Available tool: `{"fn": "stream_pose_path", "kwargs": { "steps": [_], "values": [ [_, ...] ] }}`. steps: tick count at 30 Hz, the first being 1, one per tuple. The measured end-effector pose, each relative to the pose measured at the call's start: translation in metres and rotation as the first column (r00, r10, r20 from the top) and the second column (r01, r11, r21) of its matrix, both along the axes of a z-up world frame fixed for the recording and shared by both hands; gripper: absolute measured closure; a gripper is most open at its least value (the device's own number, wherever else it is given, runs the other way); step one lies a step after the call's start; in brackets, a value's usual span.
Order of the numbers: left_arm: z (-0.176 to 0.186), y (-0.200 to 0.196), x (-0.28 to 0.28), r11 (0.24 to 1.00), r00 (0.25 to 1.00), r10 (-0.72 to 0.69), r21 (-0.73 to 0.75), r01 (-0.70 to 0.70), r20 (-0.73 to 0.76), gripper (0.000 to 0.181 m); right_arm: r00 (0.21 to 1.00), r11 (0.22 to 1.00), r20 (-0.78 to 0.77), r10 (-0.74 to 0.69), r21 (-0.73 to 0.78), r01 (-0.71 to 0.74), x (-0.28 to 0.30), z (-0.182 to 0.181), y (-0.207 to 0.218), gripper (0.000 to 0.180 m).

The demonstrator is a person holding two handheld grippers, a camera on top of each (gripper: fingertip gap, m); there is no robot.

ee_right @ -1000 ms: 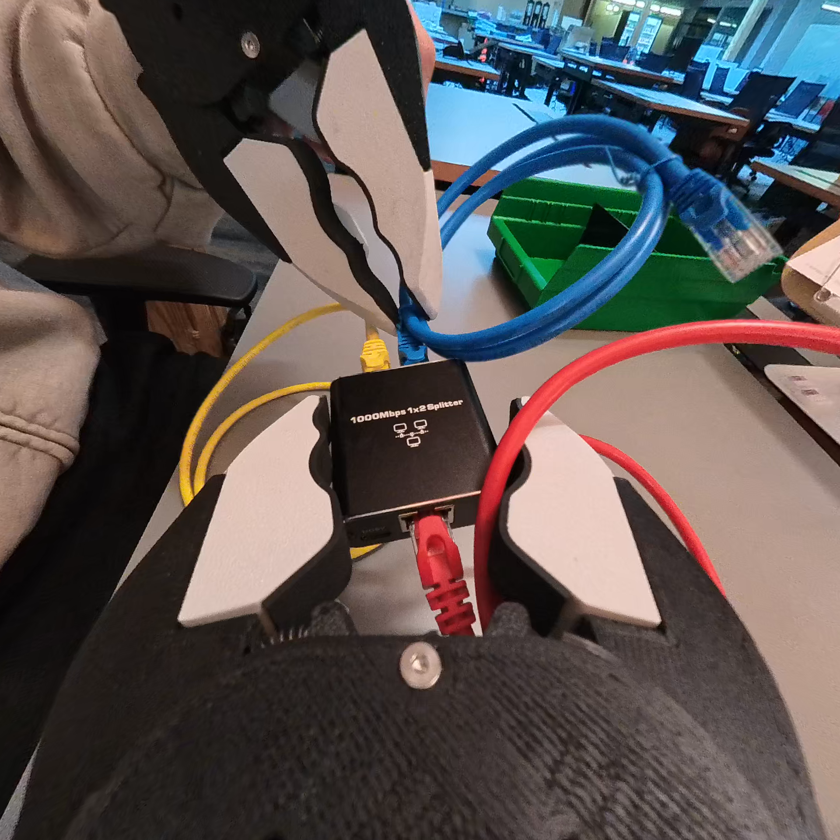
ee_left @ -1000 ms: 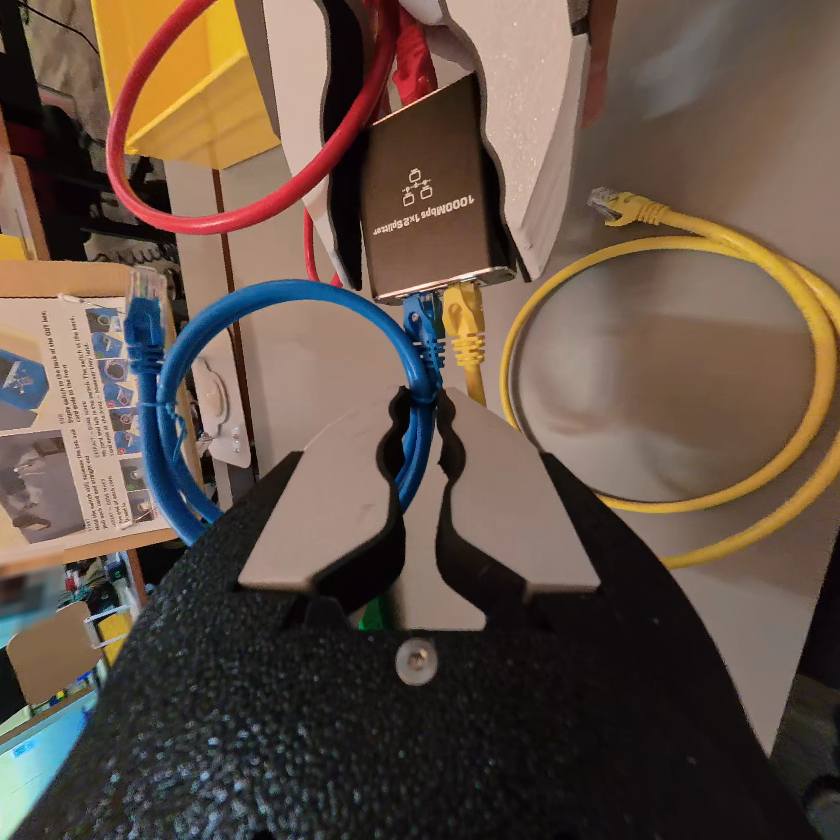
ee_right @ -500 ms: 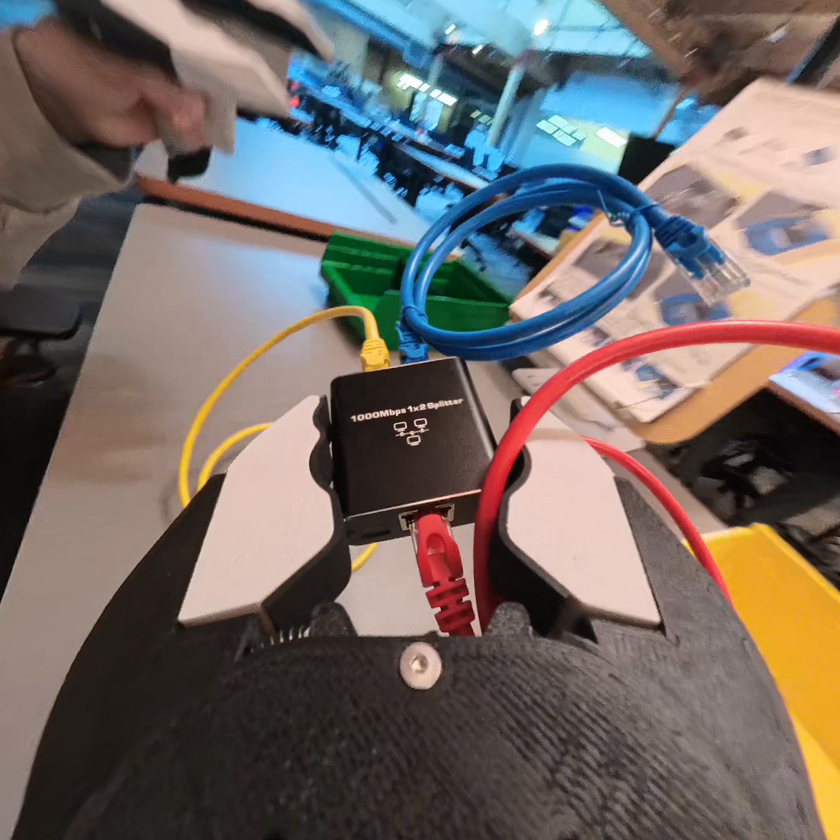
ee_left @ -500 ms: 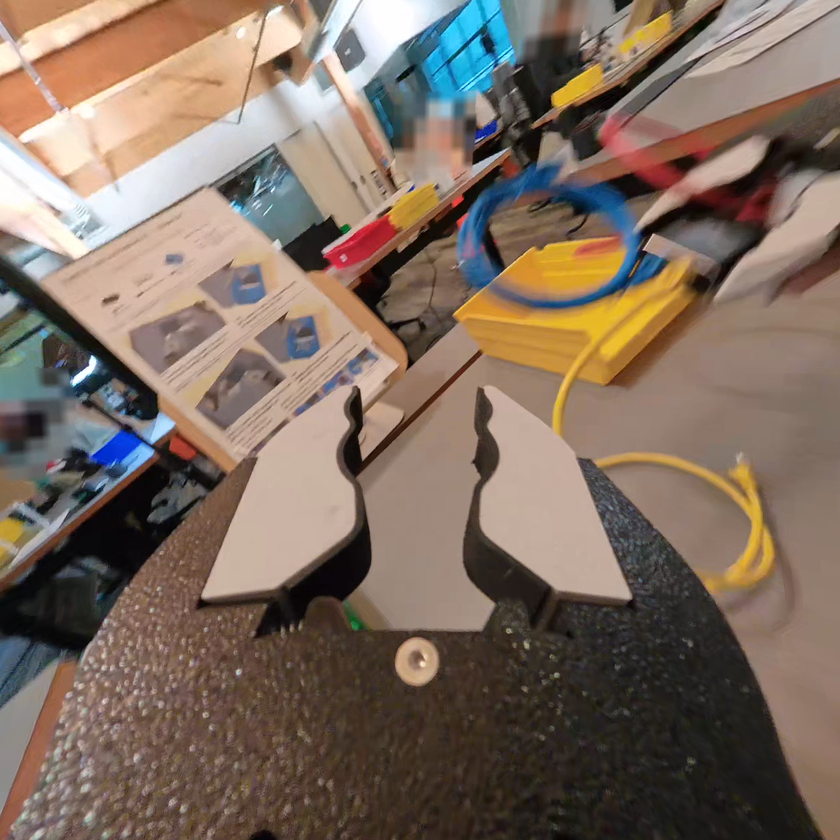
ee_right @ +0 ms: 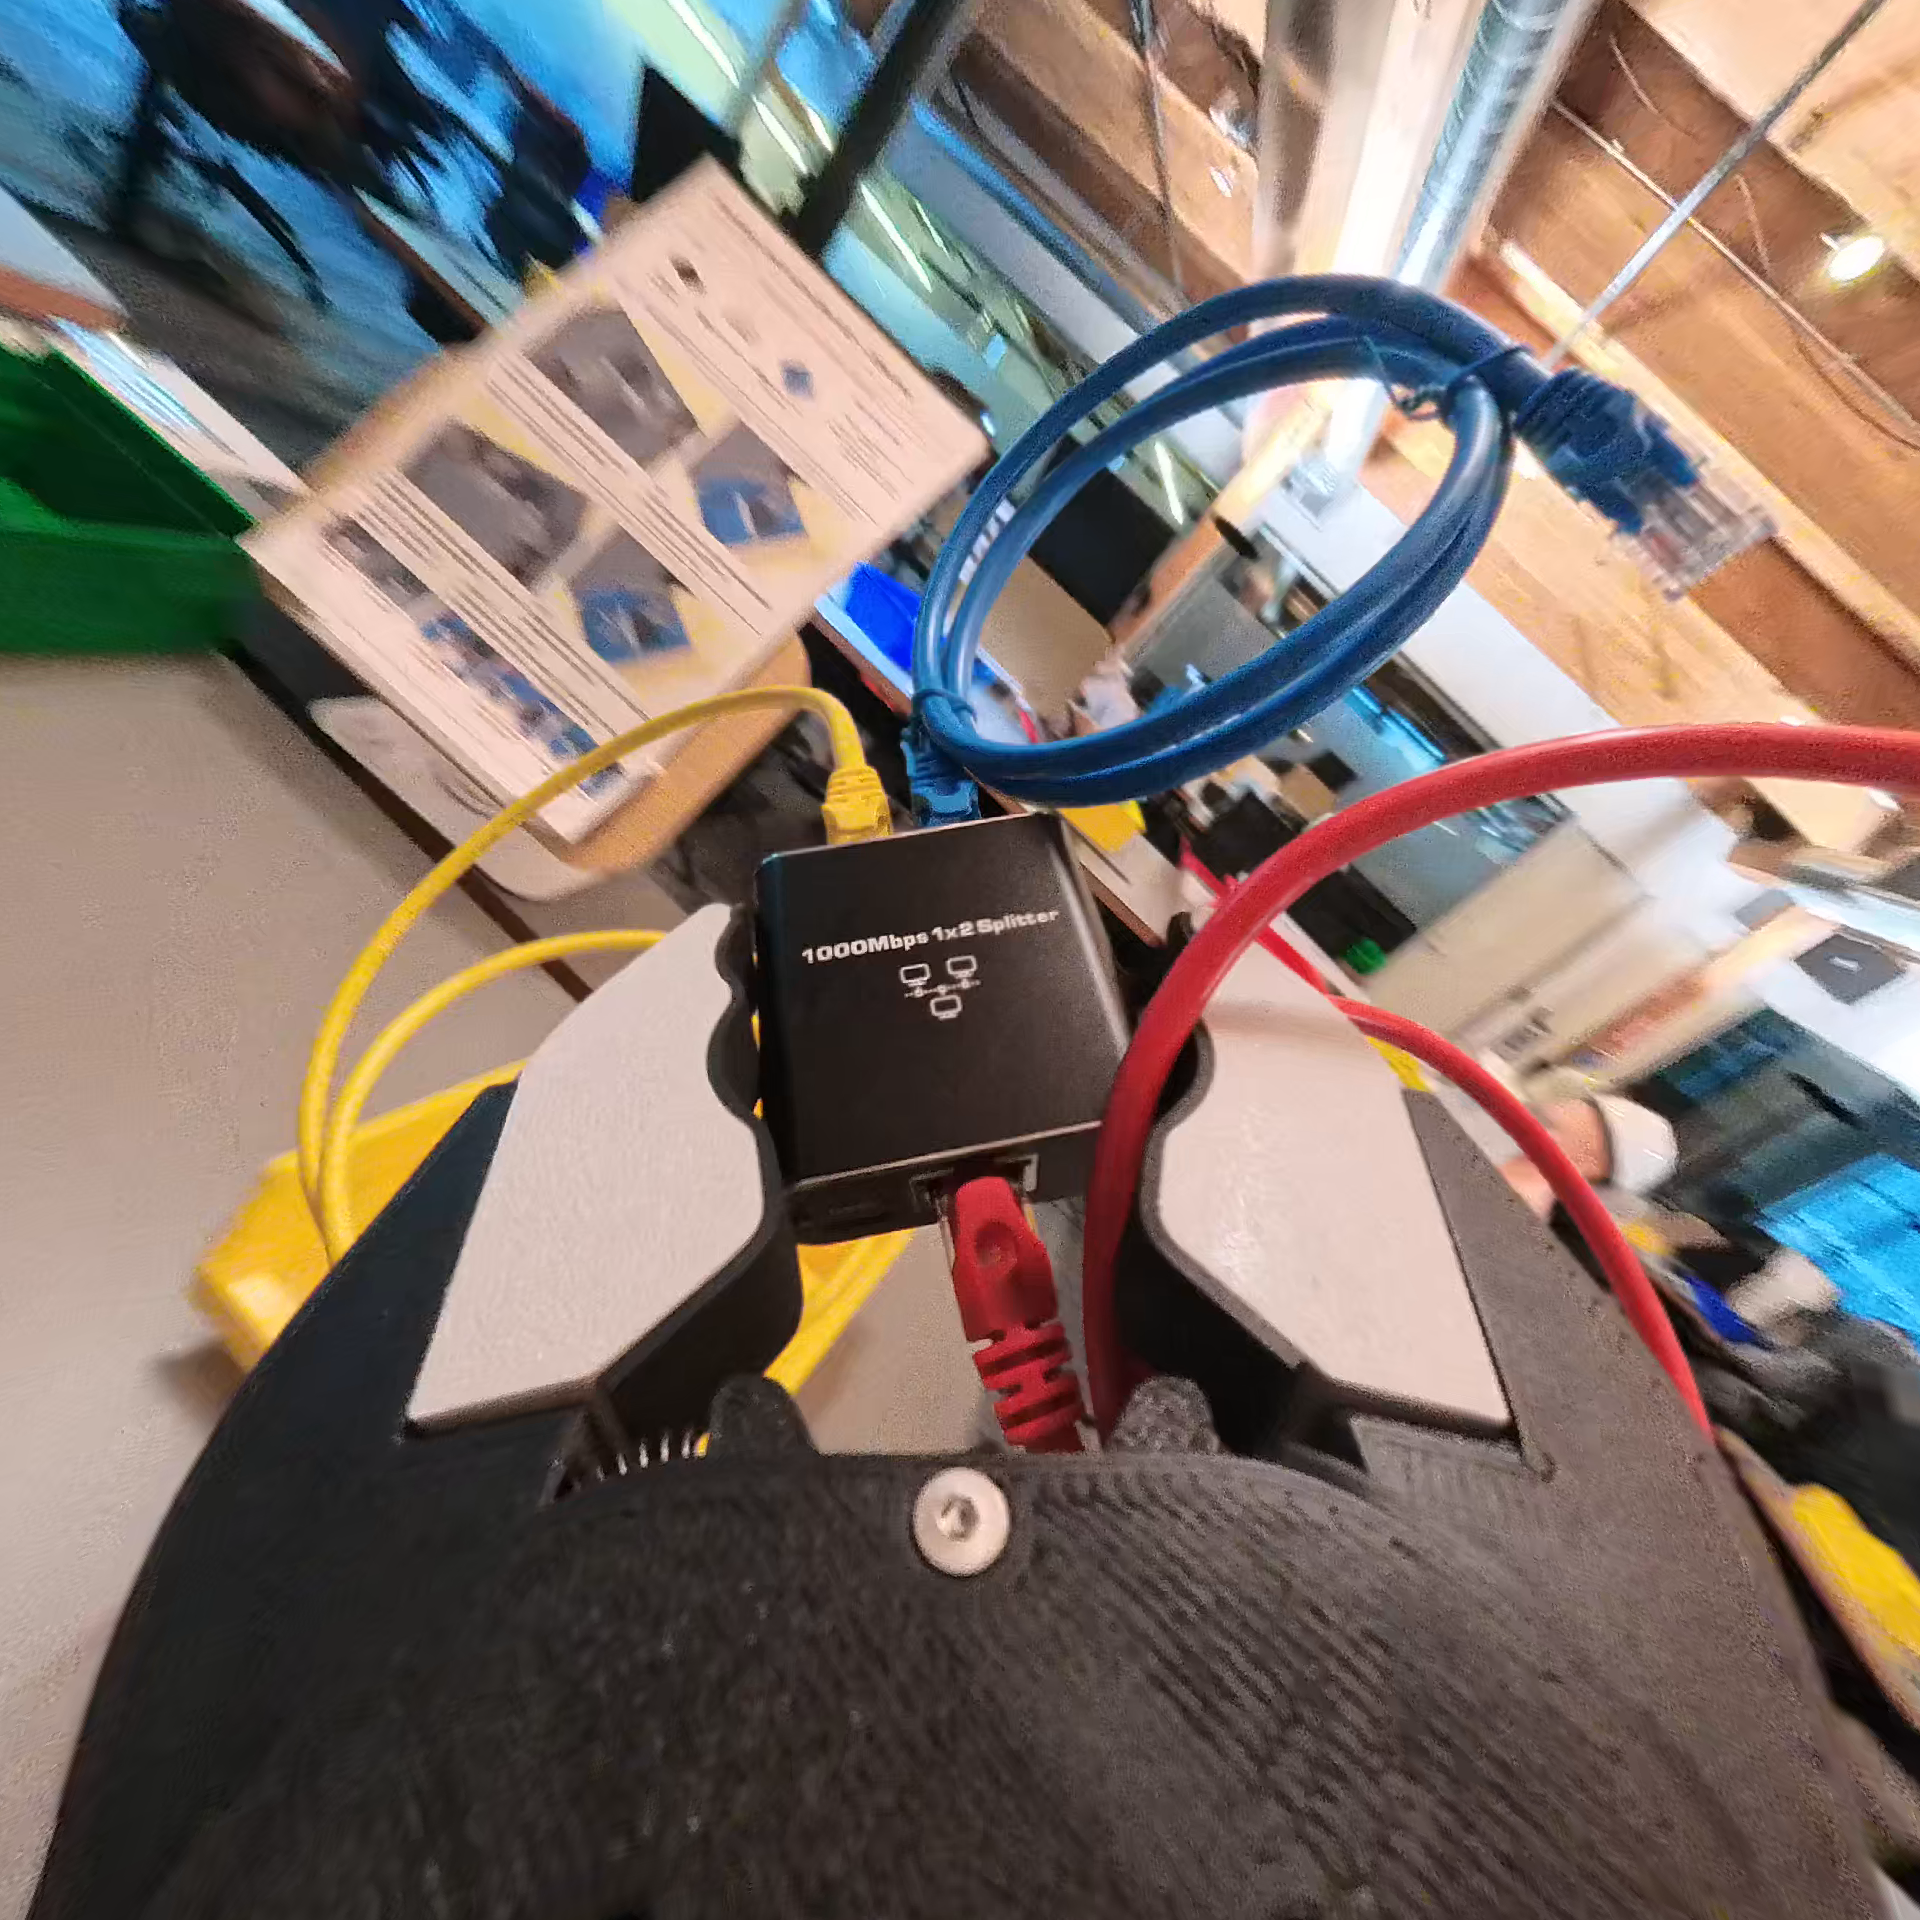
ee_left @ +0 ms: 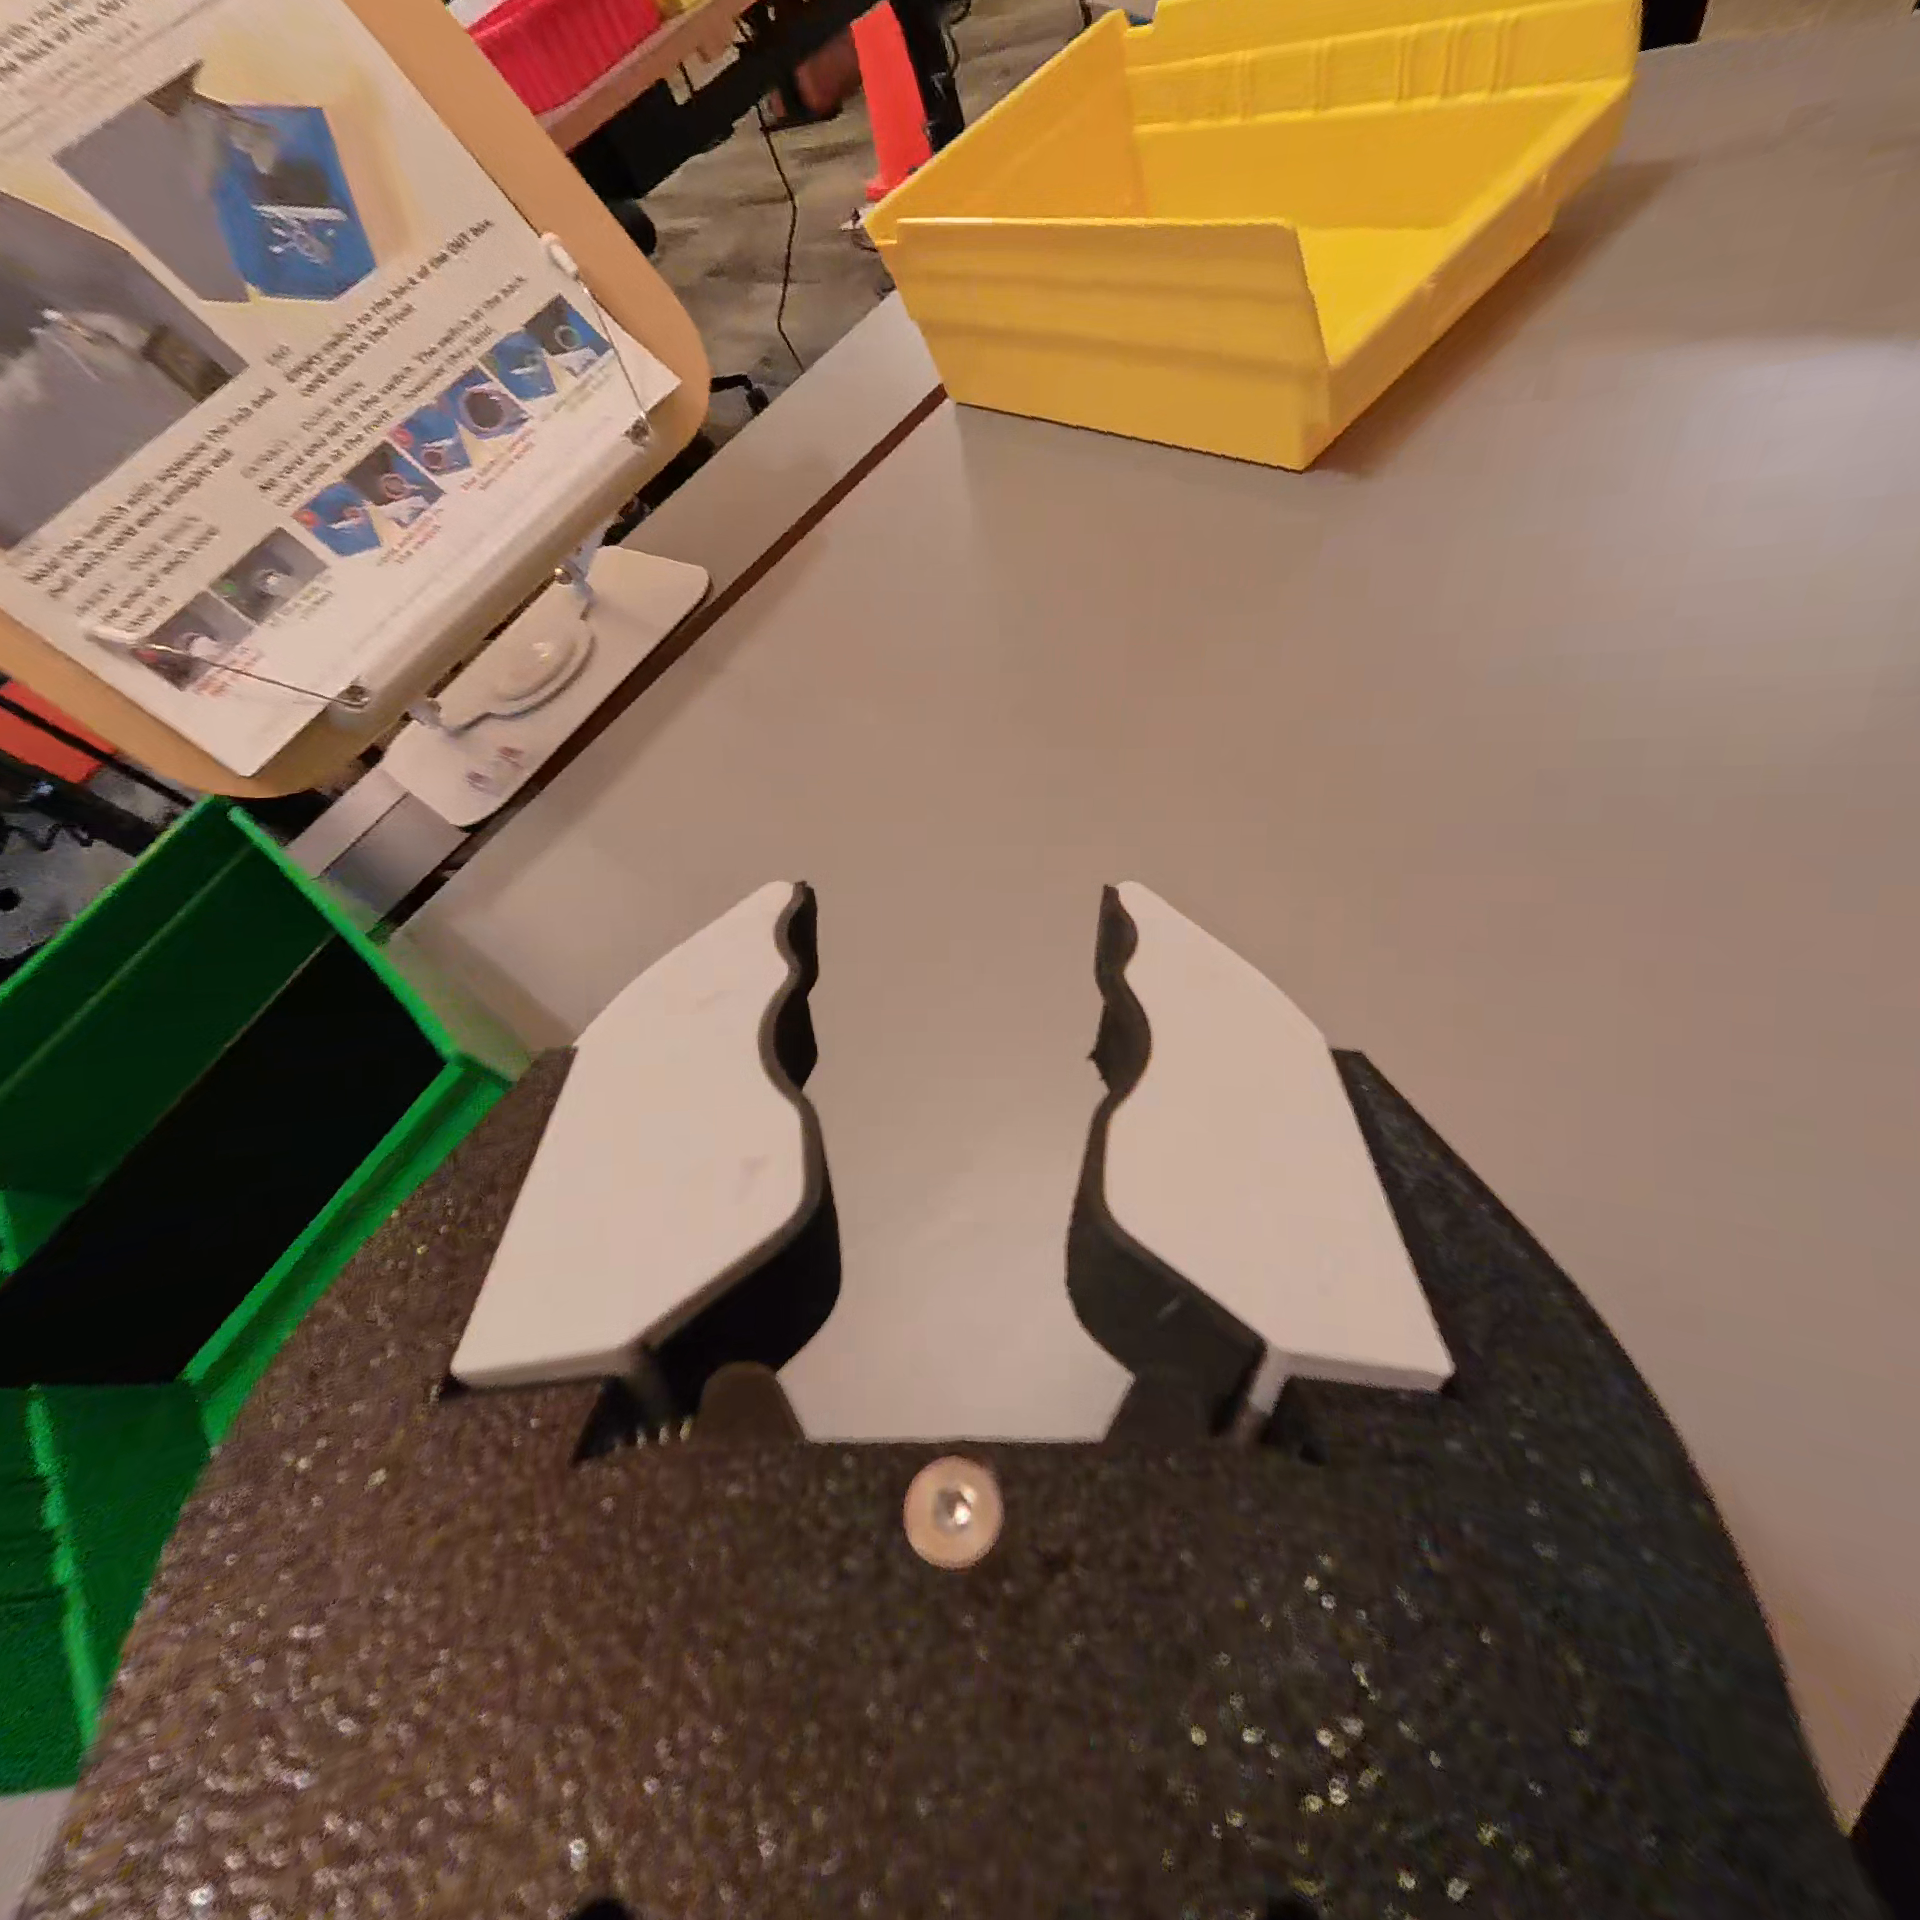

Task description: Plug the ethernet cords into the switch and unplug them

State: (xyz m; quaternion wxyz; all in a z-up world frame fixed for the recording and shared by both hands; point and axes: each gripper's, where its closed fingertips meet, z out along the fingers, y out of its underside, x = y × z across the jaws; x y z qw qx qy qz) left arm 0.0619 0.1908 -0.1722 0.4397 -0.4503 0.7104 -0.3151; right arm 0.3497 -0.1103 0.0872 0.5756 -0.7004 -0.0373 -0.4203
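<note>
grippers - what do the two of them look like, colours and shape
Both look alike: the left gripper and the right gripper each have a rough, speckled black body, one silver screw at the centre, and two flat pale grey tongs with wavy black inner edges. A small spring shows at the right one's base.

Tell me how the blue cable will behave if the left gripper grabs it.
The blue cable is probably springy rather than limp: its tied coil stands up from the switch unsupported. It looks light, so pulling it would likely tug the switch, though the right gripper clamps that. Its free plug would likely swing.
</note>
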Motion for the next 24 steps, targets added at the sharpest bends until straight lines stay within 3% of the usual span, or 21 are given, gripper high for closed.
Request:
{"fn": "stream_pose_path", "kwargs": {
  "steps": [4, 7, 12, 15, 17, 19, 22, 24],
  "values": [
    [-0.017, -0.01, 0.01, 0.999, 0.998, -0.043, -0.002, 0.043, -0.038, 0.13, 0.987, 0.969, 0.069, -0.145, -0.192, 0.156, 0.051, -0.042, 0.017, 0.103],
    [-0.033, -0.017, 0.013, 0.997, 0.994, -0.07, 0.007, 0.071, -0.085, 0.13, 0.981, 0.905, 0.093, -0.168, -0.38, 0.191, 0.079, -0.092, 0.038, 0.104],
    [-0.056, -0.023, 0.013, 0.994, 0.983, -0.098, 0.033, 0.104, -0.156, 0.13, 0.993, 0.773, -0.021, -0.114, -0.63, 0.075, 0.093, -0.178, 0.076, 0.103],
    [-0.064, -0.025, 0.013, 0.992, 0.978, -0.116, 0.019, 0.121, -0.174, 0.13, 0.978, 0.78, -0.18, -0.103, -0.625, -0.033, 0.092, -0.214, 0.098, 0.103],
    [-0.067, -0.025, 0.013, 0.992, 0.976, -0.12, 0.01, 0.124, -0.182, 0.13, 0.946, 0.797, -0.299, -0.126, -0.598, -0.083, 0.092, -0.231, 0.107, 0.103],
    [-0.071, -0.027, 0.012, 0.991, 0.971, -0.135, -0.007, 0.136, -0.196, 0.131, 0.925, 0.803, -0.318, -0.208, -0.596, -0.024, 0.103, -0.238, 0.11, 0.103],
    [-0.078, -0.03, 0.012, 0.988, 0.964, -0.155, -0.026, 0.154, -0.216, 0.131, 0.796, 0.73, -0.441, -0.414, -0.683, 0.001, 0.108, -0.268, 0.101, 0.103],
    [-0.084, -0.032, 0.011, 0.985, 0.955, -0.172, -0.042, 0.167, -0.242, 0.131, 0.741, 0.678, -0.442, -0.505, -0.735, 0.024, 0.111, -0.282, 0.096, 0.103]
  ]
}}
